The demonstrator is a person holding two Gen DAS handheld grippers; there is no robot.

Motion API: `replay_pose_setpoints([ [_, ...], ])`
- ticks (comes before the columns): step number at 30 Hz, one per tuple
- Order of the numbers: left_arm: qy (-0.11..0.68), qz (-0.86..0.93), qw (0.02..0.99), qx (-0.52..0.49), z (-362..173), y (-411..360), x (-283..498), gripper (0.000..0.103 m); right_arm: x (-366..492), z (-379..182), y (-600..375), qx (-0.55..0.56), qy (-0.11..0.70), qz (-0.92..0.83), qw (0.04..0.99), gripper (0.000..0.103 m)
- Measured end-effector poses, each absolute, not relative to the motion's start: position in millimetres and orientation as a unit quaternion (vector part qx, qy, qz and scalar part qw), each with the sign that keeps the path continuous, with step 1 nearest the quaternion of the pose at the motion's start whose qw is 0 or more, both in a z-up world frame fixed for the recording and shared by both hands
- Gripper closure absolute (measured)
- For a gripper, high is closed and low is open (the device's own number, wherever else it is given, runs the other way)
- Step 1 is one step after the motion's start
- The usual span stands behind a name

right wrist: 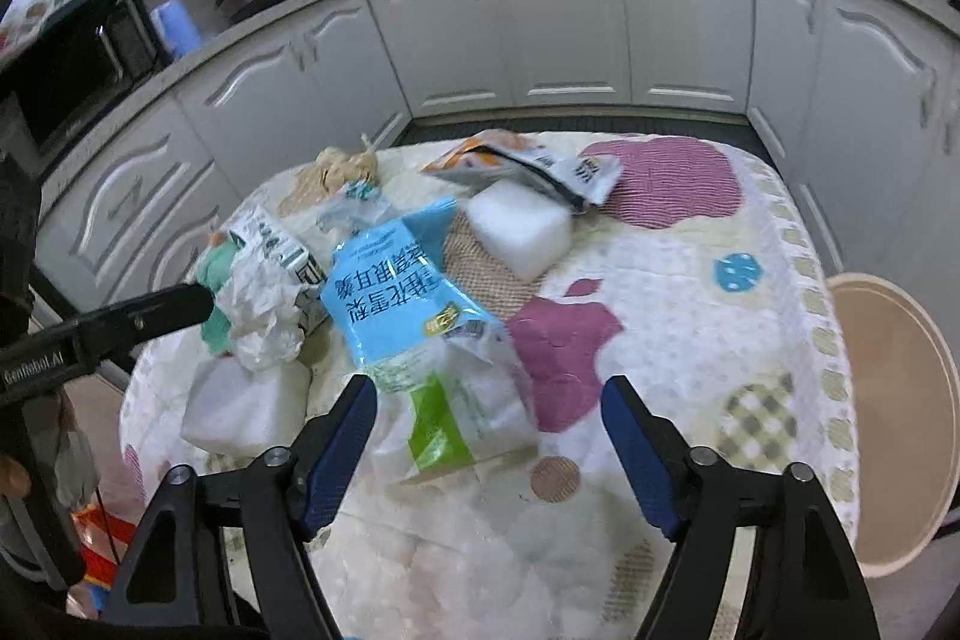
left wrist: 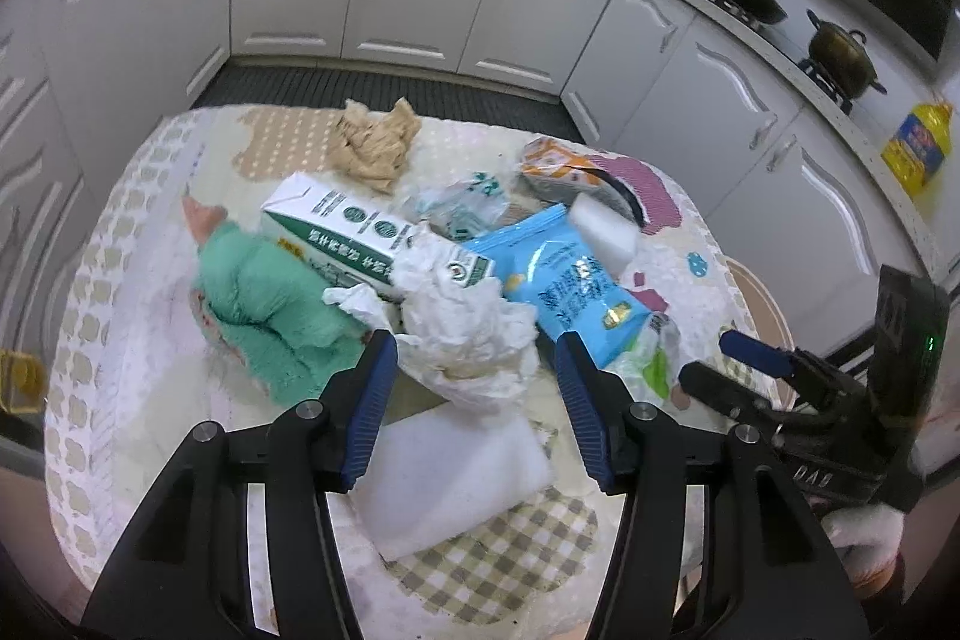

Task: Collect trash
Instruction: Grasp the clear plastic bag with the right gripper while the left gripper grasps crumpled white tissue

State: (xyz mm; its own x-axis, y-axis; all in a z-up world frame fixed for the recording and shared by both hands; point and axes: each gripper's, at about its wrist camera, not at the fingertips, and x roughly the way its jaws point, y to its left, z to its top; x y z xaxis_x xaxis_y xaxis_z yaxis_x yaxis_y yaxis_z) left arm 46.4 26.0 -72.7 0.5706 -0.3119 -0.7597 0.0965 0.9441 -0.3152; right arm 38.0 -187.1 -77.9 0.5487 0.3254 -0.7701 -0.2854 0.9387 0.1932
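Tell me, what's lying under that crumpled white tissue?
The crumpled white tissue rests on the green-and-white carton and overlaps a white foam block. Whatever else lies beneath is covered.

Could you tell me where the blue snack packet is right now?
The blue snack packet lies mid-table, between the crumpled white tissue and the white foam block.
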Motion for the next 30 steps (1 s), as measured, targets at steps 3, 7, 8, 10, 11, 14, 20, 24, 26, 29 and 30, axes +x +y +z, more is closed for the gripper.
replay_pose_setpoints([
  [3, 0.454, -0.115, 0.874, -0.131, -80, 26, 55, 0.049, 46, -87, -182, 0.021, 0.447, 0.178, 0.876, 0.026],
  [7, 0.463, -0.11, 0.869, -0.135, -90, 24, 66, 0.05, 55, -97, -180, 0.028, 0.457, 0.183, 0.87, 0.026],
  [8, 0.465, -0.11, 0.868, -0.136, -92, 23, 68, 0.05, 56, -100, -180, 0.029, 0.459, 0.185, 0.868, 0.026],
  [10, 0.469, -0.11, 0.865, -0.143, -97, 23, 71, 0.05, 58, -104, -178, 0.032, 0.466, 0.191, 0.863, 0.026],
  [11, 0.47, -0.11, 0.864, -0.148, -98, 23, 72, 0.05, 58, -107, -177, 0.037, 0.47, 0.198, 0.859, 0.028],
  [14, 0.475, -0.109, 0.86, -0.153, -104, 24, 73, 0.053, 58, -110, -179, 0.063, 0.474, 0.218, 0.851, 0.055],
  [20, 0.472, -0.11, 0.865, -0.133, -97, 24, 65, 0.079, 43, -105, -172, 0.046, 0.466, 0.239, 0.851, 0.073],
  [24, 0.458, -0.125, 0.87, -0.132, -84, 25, 55, 0.081, 29, -92, -174, 0.041, 0.447, 0.248, 0.858, 0.076],
  [26, 0.452, -0.131, 0.873, -0.131, -76, 24, 51, 0.082, 24, -84, -179, 0.046, 0.435, 0.246, 0.865, 0.076],
  [29, 0.438, -0.14, 0.879, -0.129, -62, 21, 44, 0.082, 21, -73, -188, 0.054, 0.422, 0.242, 0.872, 0.076],
  [30, 0.432, -0.143, 0.881, -0.127, -56, 19, 42, 0.082, 20, -68, -191, 0.055, 0.417, 0.24, 0.875, 0.076],
])
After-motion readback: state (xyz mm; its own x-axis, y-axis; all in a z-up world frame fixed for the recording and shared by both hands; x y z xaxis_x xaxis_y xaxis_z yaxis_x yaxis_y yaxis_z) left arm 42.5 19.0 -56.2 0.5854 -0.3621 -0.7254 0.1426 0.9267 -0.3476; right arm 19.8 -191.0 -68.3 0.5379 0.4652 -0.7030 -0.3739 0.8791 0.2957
